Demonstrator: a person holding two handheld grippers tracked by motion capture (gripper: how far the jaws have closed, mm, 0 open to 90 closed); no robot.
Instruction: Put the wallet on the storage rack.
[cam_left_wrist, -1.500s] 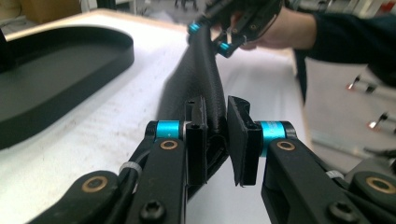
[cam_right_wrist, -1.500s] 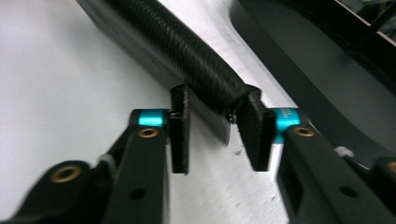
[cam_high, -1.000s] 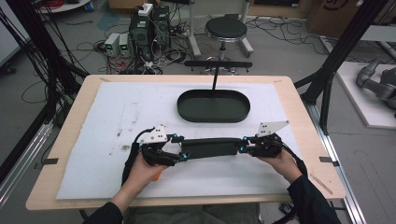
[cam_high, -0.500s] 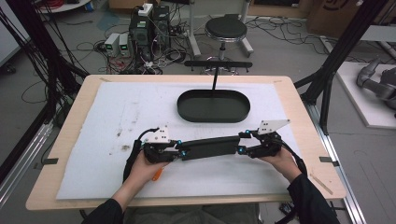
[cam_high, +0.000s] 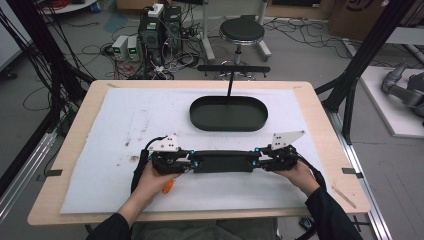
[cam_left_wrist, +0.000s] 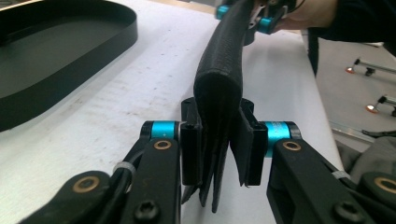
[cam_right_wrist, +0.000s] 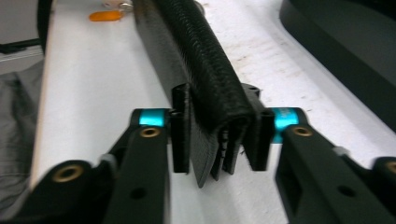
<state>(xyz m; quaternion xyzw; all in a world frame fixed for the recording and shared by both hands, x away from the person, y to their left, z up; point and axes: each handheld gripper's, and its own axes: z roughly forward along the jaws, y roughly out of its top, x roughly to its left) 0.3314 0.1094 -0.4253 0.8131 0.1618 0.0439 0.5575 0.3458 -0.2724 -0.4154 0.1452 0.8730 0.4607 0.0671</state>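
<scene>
risk: black folded case (cam_high: 222, 161) is hanging between two end-on pinches; if either hand is pulling outward or twisting, an end could be slipping out, judging by how little of each end is inside the jaws.
left gripper (cam_left_wrist: 217, 140): jaws closing on the case's near end, layered edges poking below the pads.
right gripper (cam_right_wrist: 218, 135): clamping the opposite end the same way.
hands: both level, facing each other, case spanning between them.
tray (cam_high: 200, 117): sitting beyond both grippers, apart from the case.

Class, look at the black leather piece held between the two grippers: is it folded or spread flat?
Folded: the leather piece shows a rounded top crease with layered edges hanging below.
</scene>
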